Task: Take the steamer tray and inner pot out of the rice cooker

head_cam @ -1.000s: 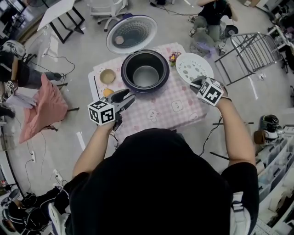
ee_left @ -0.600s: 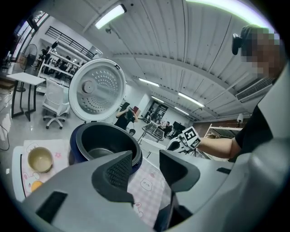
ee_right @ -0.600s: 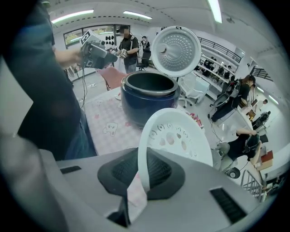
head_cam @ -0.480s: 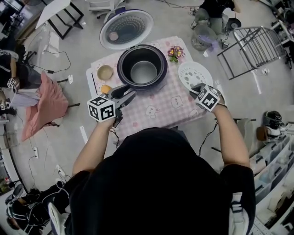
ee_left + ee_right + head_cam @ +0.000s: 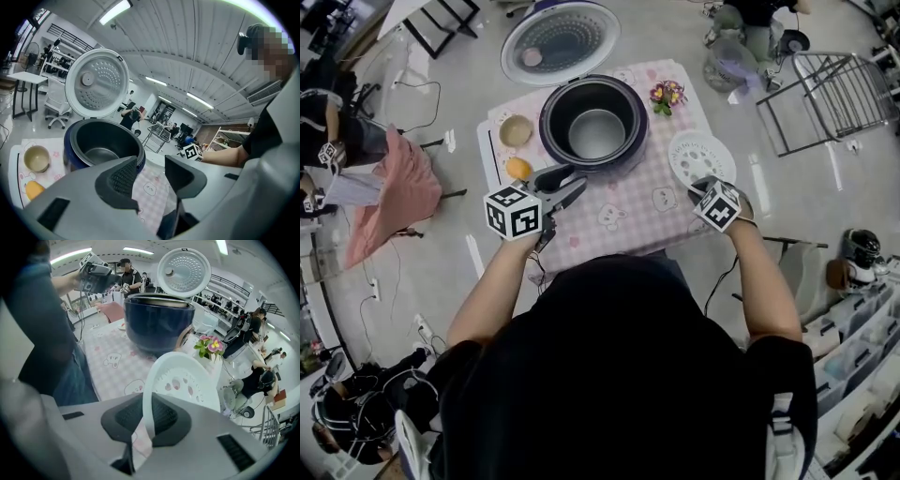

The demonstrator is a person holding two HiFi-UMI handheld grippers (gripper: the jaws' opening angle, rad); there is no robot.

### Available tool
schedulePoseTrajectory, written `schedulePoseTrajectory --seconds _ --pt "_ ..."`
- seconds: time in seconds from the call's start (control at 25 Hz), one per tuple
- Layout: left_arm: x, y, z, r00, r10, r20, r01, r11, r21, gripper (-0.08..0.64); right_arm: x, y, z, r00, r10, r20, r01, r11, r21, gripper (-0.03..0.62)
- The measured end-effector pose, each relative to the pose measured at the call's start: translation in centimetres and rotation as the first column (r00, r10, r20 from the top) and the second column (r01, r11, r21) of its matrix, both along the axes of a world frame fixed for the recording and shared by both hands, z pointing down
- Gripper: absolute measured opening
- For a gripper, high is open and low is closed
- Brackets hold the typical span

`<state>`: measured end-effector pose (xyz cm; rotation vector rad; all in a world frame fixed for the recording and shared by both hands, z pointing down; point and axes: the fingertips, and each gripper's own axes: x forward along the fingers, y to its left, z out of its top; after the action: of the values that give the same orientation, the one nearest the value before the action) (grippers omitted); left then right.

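Right gripper [image 5: 147, 416] is clamped on the near rim of the white steamer tray [image 5: 183, 375]. Its pads press the thin edge from both sides, jaws nearly together. The tray is out of the rice cooker [image 5: 546, 127], over the right edge of the pink checked table [image 5: 628, 211]. It's just right of the cooker and near the flowers [image 5: 667, 94]. It looks tilted up toward the gripper; can't tell if its far edge touches the cloth. Left gripper [image 5: 151, 164] is empty, jaws moderately apart with only tablecloth showing between them. It's held just in front of the cooker (not touching it). Inner pot [image 5: 596, 138] sits in the cooker, lid [image 5: 560, 42] swung open behind. Small bowl [image 5: 517, 130] and orange fruit [image 5: 518, 168] are on the table left of the cooker.
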<state>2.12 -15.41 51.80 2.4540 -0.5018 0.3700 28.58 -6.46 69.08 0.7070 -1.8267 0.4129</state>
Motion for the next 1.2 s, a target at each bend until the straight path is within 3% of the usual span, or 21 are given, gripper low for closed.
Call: schedulePoseTrajectory --seconds 1.2 --pt "0.4 -0.8 3.1 0.998 -0.037 0.047 0.04 0.997 -0.061 0.204 -1.4 2.6 11.6 0.991 -0.113 -0.074 0.111 0.993 -0.034 0.047"
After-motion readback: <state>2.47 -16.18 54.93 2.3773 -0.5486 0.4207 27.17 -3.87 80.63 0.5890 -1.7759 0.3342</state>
